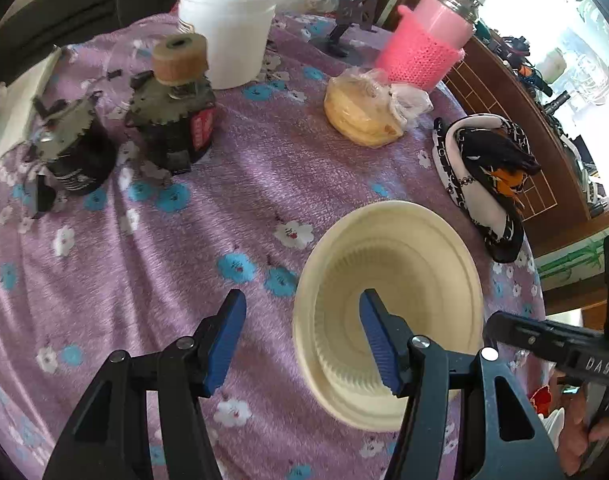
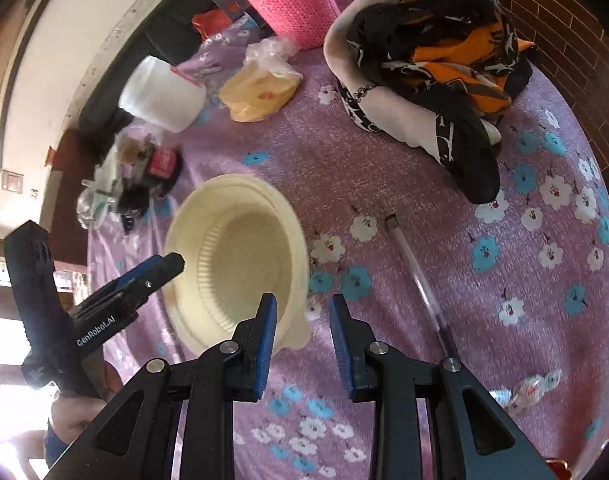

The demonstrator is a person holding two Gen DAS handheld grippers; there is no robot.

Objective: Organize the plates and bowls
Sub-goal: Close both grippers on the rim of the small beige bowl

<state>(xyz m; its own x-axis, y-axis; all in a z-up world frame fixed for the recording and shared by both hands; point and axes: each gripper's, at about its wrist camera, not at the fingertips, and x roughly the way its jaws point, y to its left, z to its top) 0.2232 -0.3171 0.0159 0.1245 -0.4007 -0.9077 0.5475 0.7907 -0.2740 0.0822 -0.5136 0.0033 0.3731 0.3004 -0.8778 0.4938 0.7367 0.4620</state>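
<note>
From the left wrist camera, a cream disposable bowl (image 1: pixel 388 316) sits upright on the purple floral tablecloth (image 1: pixel 164 248), apparently nested in a second one, though the rims are hard to separate; the left gripper (image 1: pixel 302 330) hangs over it with its jaws moderately wide and nothing pressed between them, one blue pad over the bowl's hollow and the other out over the cloth; nothing is gripped yet. Farther back stand a white plastic tub (image 1: pixel 232 24), a jar in a pink knitted sleeve (image 1: pixel 424 44), a bagged yellow bun (image 1: pixel 364 112), two dark spiky objects (image 1: pixel 172 120) and a folded patterned scarf (image 1: pixel 484 172); no plate shows here.

From the right wrist camera, the same bowl (image 2: pixel 236 264) lies just ahead and left of the right gripper (image 2: pixel 302 334), whose jaws stand narrow and empty, the left pad overlapping the bowl's near rim in the picture; whether it touches, I cannot tell. The left gripper (image 2: pixel 160 270) reaches the far rim from the left; a clear pen (image 2: pixel 420 280) lies on the cloth to the right, apart from the bowl.

I judge the task barely begun or mid-way: one bowl stack is gathered at most, no plates are visible, and lifting or placing the bowl remains.
</note>
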